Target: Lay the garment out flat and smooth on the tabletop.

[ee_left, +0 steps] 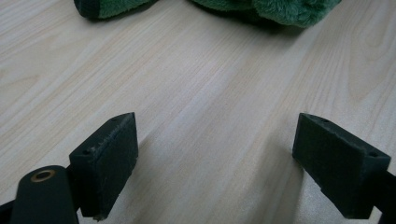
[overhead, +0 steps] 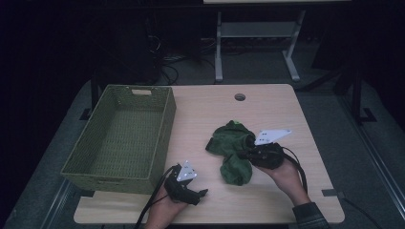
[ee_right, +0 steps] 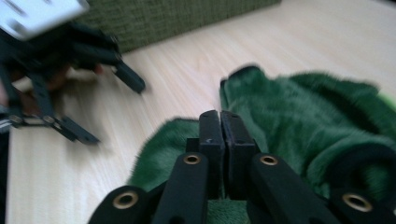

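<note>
A crumpled dark green plush cloth [overhead: 231, 150] lies on the light wooden table [overhead: 267, 105], right of centre. My right gripper [overhead: 247, 152] reaches into the cloth's right side. In the right gripper view its jaws [ee_right: 220, 123] stand shut, pads together, low over the green plush [ee_right: 303, 116]; no fabric shows between the pads. My left gripper [overhead: 200, 196] rests near the front edge, left of the cloth, jaws open and empty. In the left gripper view [ee_left: 215, 163] bare wood lies between the pads and the cloth's edge [ee_left: 275, 9] is at the top.
A green woven basket [overhead: 165, 124] with nothing in it stands on the table's left side, close behind the left gripper [ee_right: 114, 112]. A round cable hole [overhead: 239, 97] sits near the far edge. Table legs and cables stand on the dark floor beyond.
</note>
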`<state>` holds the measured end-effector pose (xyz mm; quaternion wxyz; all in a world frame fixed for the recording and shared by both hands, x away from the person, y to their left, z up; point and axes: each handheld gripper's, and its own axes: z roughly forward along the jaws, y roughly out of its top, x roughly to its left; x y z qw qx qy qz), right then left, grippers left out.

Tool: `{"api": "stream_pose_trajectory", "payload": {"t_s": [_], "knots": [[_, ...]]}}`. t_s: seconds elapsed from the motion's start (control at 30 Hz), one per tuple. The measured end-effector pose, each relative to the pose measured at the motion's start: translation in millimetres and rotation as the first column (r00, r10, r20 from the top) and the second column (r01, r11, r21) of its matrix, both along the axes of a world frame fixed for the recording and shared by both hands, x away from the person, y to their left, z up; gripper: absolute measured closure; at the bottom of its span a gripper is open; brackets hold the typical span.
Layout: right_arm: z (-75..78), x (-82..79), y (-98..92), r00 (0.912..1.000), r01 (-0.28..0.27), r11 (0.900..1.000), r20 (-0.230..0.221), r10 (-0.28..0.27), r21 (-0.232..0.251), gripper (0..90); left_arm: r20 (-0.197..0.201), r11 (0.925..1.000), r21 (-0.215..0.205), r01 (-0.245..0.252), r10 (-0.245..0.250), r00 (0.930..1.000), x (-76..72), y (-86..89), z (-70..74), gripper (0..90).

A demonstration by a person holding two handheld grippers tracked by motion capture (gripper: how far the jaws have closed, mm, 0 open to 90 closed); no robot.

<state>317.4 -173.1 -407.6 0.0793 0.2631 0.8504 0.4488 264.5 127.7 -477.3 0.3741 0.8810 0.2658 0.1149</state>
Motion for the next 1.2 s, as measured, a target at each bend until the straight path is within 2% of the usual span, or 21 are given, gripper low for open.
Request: {"api": "stream_pose_trajectory", "payload": {"t_s": [0.1,0.17,0.27,0.4,0.5,0.57,0.7,0.9,0.93,1.03,1.2], "knots": [[-12.6,5.3,6.2,0.9995,0.005,1.000,-0.030,-0.006,-0.020,89.8,-0.002,1.0000,0.003,0.003,-0.003,1.0000,0.0,0.2,0.1,13.5],[-21.0,7.6,11.2,0.9981,0.014,0.999,-0.059,-0.018,-0.052,89.9,0.000,1.0000,0.004,0.003,-0.003,1.0000,0.1,0.3,0.2,13.5],[-32.0,10.5,15.4,0.9961,0.001,0.997,-0.088,-0.007,-0.076,90.0,0.000,1.0000,0.004,0.003,-0.003,1.0000,0.0,0.3,0.2,13.5],[-38.4,9.9,21.4,0.9942,-0.030,0.995,-0.105,0.019,-0.100,90.0,-0.003,1.0000,0.002,0.001,-0.001,1.0000,-0.2,0.1,0.1,13.5],[-45.2,6.2,28.3,0.9943,-0.039,0.989,-0.104,0.025,-0.140,90.0,-0.003,1.0000,0.002,0.001,-0.001,1.0000,-0.3,0.1,0.0,13.5],[-49.2,4.4,29.6,0.9944,-0.034,0.990,-0.104,0.020,-0.137,90.0,-0.004,1.0000,0.001,0.000,0.000,1.0000,-0.3,0.1,0.0,13.5],[-51.3,7.1,26.9,0.9909,-0.032,0.992,-0.133,0.016,-0.120,90.0,-0.004,1.0000,0.001,0.000,0.000,1.0000,-0.3,0.1,0.0,13.5],[-51.3,6.6,25.8,0.9911,-0.028,0.993,-0.133,0.013,-0.111,90.0,-0.005,1.0000,0.002,0.003,-0.003,1.0000,-0.2,0.0,0.1,13.0],[-50.2,6.3,24.7,0.9922,-0.029,0.994,-0.124,0.016,-0.108,88.9,-0.005,1.0000,0.002,0.003,-0.003,1.0000,-0.2,0.0,0.1,13.0],[-43.9,7.8,17.7,0.9916,-0.006,0.999,-0.130,0.000,-0.050,77.3,-0.006,1.0000,0.002,0.003,-0.003,1.0000,-0.2,0.0,0.1,13.0],[-34.1,6.4,7.7,0.9940,0.025,0.999,-0.106,-0.028,-0.028,69.7,-0.001,0.9999,0.000,0.012,-0.012,0.9999,-0.1,0.6,0.5,14.3]]}}
